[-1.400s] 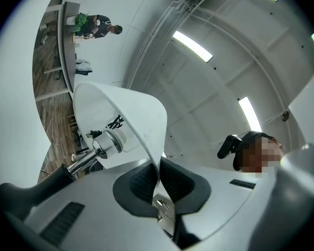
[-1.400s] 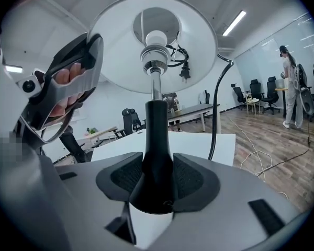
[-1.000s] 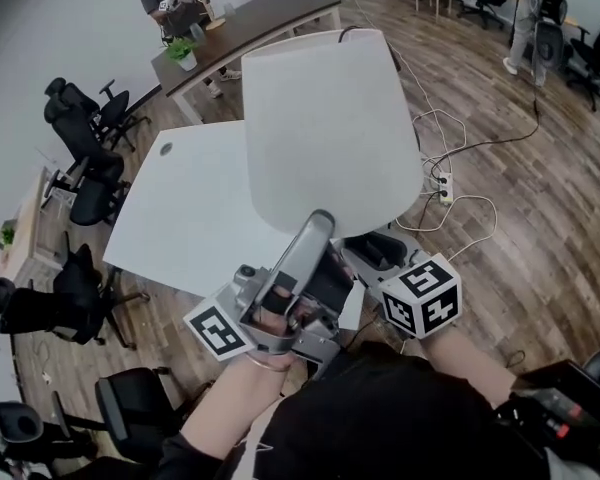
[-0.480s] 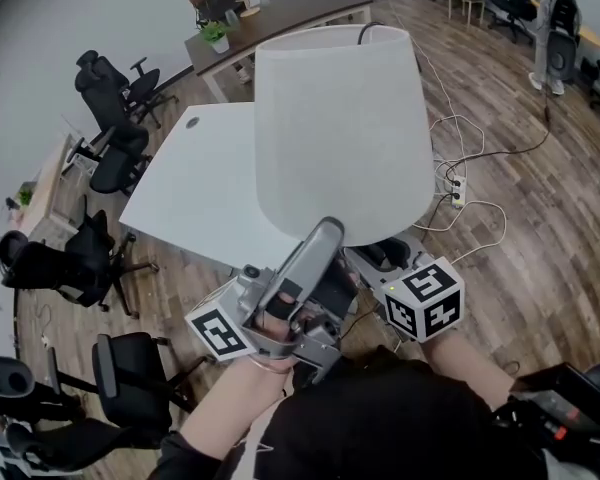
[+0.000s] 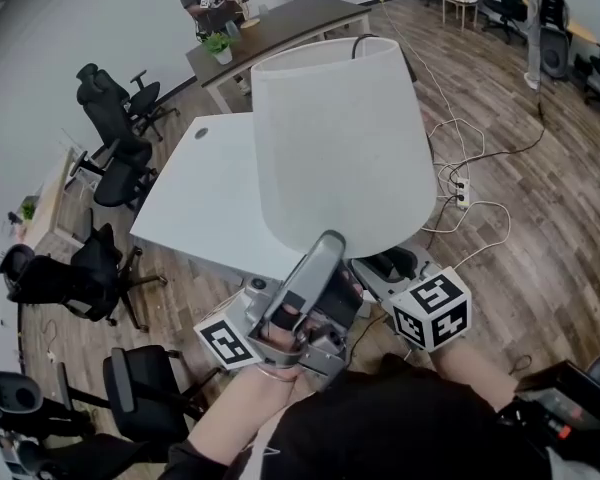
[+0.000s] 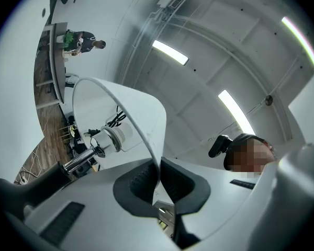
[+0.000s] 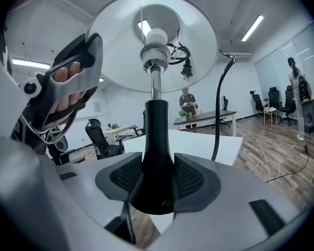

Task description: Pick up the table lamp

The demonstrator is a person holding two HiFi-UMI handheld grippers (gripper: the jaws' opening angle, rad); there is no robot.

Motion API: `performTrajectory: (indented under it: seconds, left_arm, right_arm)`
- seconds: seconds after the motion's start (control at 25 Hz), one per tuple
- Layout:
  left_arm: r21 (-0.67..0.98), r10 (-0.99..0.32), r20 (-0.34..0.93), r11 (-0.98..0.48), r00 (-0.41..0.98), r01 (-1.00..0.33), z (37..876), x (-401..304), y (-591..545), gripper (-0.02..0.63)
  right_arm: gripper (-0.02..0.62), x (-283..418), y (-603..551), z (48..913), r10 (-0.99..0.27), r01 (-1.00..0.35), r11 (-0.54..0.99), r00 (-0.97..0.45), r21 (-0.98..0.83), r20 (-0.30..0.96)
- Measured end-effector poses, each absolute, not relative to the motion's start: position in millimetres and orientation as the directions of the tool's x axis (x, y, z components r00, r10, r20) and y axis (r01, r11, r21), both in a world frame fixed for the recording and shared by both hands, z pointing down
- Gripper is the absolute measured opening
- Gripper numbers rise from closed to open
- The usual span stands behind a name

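Wood floor (image 5: 540,218) all over, cut off at every edge of the head view. A white table (image 5: 200,198) sits in the middle of it with its near corner hidden behind the lamp (image 5: 335,138). The lamp is up in both grippers, right in front of the person. From the head view it's basically all shade (image 5: 310,88), which covers the stem and whatever's below it. Can't make out the base in any view.

Further back there's a brown desk (image 5: 280,23), partly behind the shade. Black chairs (image 5: 120,118) run down the left side, a few of them clipped by the frame.

The left gripper (image 5: 327,240) points up, with its jaws pinched tight on the shade's lower rim. The right gripper (image 7: 157,179) is mostly buried under the shade in the head view, where only its marker cube really shows. Its own view shows the jaws spread fairly wide and pressed on the black flared stem (image 7: 157,135), whose bottom end runs out of frame.

For containers, a white pot (image 5: 223,55) on the desk holds a green plant (image 5: 216,41). The shade, seen from below, has the bulb (image 7: 157,35) and a black plug (image 7: 187,69) inside it (the cord is bundled up there). A power strip (image 5: 463,193) lies on the floor to the right.
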State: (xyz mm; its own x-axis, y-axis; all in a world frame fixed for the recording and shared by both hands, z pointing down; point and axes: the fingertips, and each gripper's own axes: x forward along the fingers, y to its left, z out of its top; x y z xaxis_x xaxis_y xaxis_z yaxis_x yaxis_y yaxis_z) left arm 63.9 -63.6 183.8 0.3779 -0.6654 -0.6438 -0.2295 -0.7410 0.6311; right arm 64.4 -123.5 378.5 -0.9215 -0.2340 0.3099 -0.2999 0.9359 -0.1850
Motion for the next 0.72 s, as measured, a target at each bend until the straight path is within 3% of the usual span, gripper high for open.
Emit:
performTrajectory:
  seconds: [0.72]
  left_arm:
    - [0.642,-0.638,-0.608,-0.745,0.474,-0.18,205,-37,69,0.016]
  right_arm:
    - [0.199,-20,17,397,-0.353,-0.426,0.886,-0.876,-0.183,0.328]
